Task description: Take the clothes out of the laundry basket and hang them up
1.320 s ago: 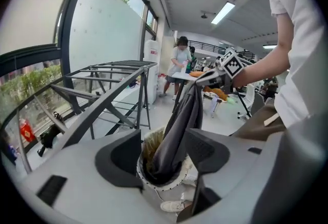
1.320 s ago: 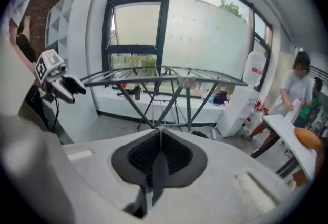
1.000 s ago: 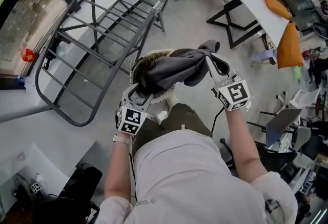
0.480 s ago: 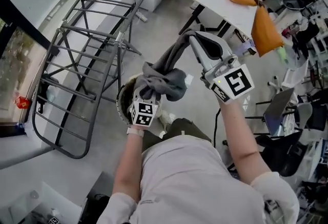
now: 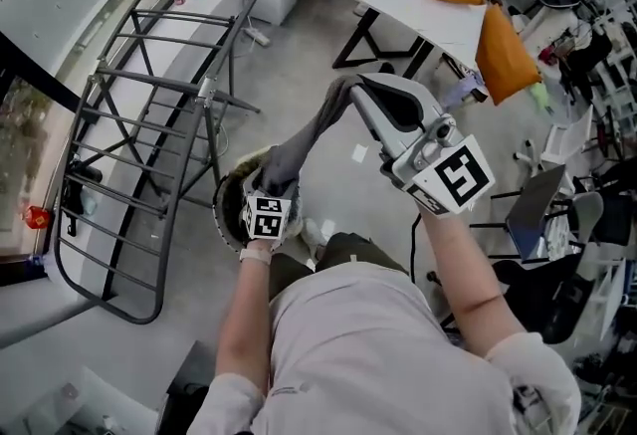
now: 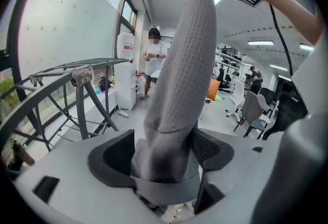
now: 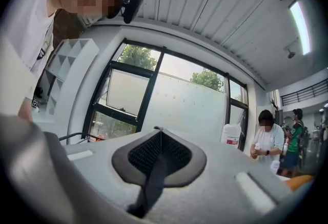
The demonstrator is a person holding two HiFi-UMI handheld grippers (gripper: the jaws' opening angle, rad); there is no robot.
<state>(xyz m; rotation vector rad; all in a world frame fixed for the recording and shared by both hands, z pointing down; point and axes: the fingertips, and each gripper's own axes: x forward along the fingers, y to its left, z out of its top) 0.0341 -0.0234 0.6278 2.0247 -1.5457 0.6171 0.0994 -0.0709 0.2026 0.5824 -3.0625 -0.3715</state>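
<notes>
The soft grey waffle-knit garment (image 5: 304,139) is pinched by an edge in the raised right hand-held gripper (image 5: 364,88) and hangs rope-like through the left hand-held gripper (image 6: 164,152), its jaws just opened wide above the round basket (image 5: 227,202); a lower edge is best caught and spread before the barred rack (image 5: 149,77).

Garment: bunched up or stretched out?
Stretched out. The garment hangs as one long narrow strip from the right gripper, whose fingers are shut on its top end, down toward the basket.
</notes>
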